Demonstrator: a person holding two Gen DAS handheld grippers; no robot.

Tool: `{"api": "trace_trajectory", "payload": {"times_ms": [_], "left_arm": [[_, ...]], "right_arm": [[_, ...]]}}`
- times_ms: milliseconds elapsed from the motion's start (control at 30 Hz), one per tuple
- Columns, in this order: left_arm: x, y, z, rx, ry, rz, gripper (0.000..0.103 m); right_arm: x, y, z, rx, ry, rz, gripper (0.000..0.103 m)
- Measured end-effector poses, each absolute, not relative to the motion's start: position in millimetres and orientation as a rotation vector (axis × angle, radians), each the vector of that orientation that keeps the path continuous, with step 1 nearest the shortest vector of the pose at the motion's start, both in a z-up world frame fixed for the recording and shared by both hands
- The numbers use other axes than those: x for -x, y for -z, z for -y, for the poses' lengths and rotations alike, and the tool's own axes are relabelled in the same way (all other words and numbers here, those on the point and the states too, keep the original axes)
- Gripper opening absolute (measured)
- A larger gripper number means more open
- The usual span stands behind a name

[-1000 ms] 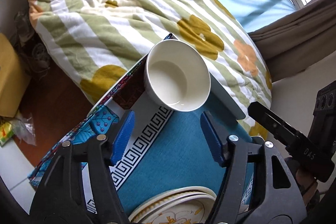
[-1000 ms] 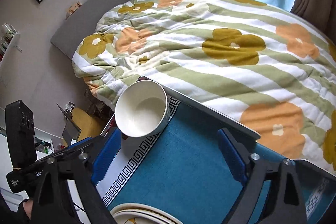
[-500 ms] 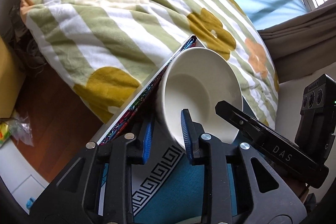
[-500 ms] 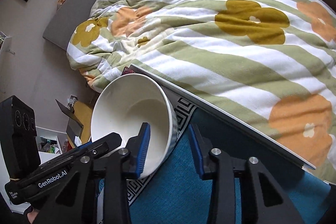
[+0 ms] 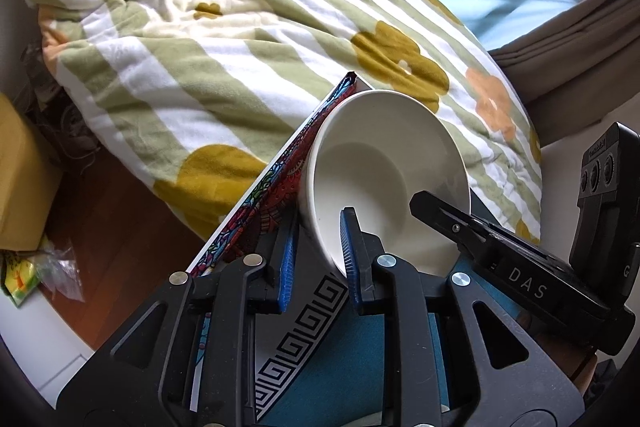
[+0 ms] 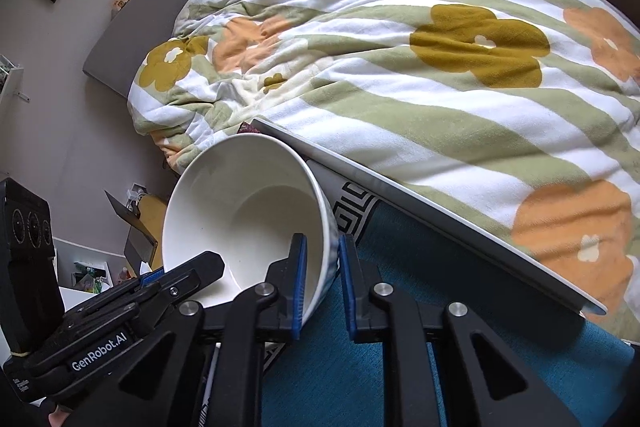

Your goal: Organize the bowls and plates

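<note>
step: two-handed pickup of the white bowl [image 5: 384, 179] at the far corner of the blue mat [image 6: 460, 291] by the bed | next: judged a level joint lift, equal pull | left gripper [image 5: 318, 259]: clamped on near rim wall | right gripper [image 6: 322, 279]: clamped on opposite rim wall

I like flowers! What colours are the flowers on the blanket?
Mustard yellow and orange flowers on the green-and-white striped blanket, best seen from the right wrist view.
</note>
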State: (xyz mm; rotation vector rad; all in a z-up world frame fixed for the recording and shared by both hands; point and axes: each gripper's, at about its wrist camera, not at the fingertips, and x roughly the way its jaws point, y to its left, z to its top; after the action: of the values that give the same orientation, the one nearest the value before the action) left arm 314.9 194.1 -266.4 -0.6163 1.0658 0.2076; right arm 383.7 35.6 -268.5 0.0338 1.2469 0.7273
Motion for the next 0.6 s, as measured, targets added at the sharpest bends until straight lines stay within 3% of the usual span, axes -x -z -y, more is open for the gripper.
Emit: {"api": "trace_trajectory", "payload": {"times_ms": [300, 600], "left_arm": [[-275, 211, -151, 0.549, -0.189, -0.989, 0.019], [-206, 156, -60, 0.492, -0.108, -0.952, 0.019]], "right_arm": [[-344, 221, 1, -0.063, -0.727, -1.173, 0.015], [-265, 163, 83, -0.067, -0.663, -1.091, 0.015]]}}
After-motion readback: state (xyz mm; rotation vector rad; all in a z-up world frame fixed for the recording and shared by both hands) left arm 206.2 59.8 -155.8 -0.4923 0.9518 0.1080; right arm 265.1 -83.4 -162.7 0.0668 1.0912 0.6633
